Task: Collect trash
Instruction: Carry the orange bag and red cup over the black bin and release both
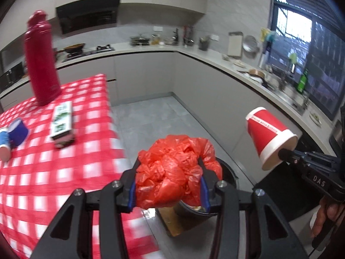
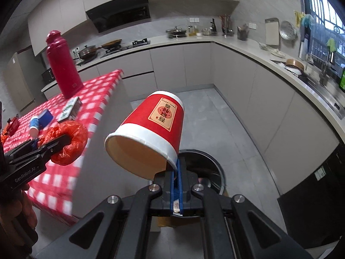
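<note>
A grey-cabinet kitchen surrounds a bench (image 1: 64, 172) under a red-and-white checked cloth, its pattern smeared by blur. On the floor beyond, a round dark bin (image 2: 213, 168) is half hidden behind both tools. The left gripper (image 1: 169, 185) has its jaws clamped on a crumpled, glossy red plastic bag (image 1: 172, 172) just off the bench edge. The right gripper (image 2: 177, 172) has its jaws pinched tight on the rim of a tilted red-and-white paper cup (image 2: 148, 133) above the bin.
</note>
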{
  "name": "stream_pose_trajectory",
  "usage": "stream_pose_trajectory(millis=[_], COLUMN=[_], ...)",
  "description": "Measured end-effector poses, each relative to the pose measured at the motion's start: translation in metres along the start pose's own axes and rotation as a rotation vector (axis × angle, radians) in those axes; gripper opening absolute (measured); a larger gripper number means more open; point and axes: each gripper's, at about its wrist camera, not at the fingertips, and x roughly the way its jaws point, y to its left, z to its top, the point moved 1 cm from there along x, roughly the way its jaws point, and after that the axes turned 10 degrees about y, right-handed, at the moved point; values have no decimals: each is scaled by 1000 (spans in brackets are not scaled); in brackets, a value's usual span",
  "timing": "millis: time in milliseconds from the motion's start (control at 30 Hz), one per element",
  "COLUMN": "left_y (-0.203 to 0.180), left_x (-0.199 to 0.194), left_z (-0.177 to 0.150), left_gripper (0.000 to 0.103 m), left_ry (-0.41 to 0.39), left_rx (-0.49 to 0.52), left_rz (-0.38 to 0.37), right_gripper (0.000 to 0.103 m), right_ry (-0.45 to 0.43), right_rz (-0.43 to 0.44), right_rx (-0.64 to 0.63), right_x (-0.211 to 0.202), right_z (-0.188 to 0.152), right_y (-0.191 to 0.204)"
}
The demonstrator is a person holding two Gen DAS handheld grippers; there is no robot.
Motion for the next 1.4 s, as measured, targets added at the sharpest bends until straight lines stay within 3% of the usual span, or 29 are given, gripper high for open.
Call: stream_pose_trajectory(millis=[300,833,867,933,967,1000,1033,1067,1133,1400], left_y=[-48,-74,-76,-77,-74,-72,-69,-67,-66,-78], left_x=[56,183,190,210,218,223,225,225,222,205], left_z=[-8,-38,-39,-43,-44,-46,-49,-51,-56,-70], left_gripper=[46,46,47,61,67,79,90,95,103,103], left_ry=[95,335,344,389,414,424,422,423,426,444], left_rx=[23,-11,-13,-21,-33,-46,-51,-51,-46,-62], left_rz=[-42,-70,-80,-100,-103,-95,-70,-41,-4,39], right_gripper=[3,4,4,4,15,34,90,103,103,103], right_ry=[67,288,300,319,333,340,346,332,322,312], right_rz=[6,88,94,108,87,40,0,-4,-32,-54], right_rx=[-3,-148,-160,-186,-208,-228,-236,-224,-189,-30], right_x=[30,173,181,199,210,217,223,224,224,211], right_z=[-18,-32,-33,-35,-36,-37,-39,-38,-39,-40], right_y=[-57,-86,-86,-86,-87,-90,-95,-102,-118,-150])
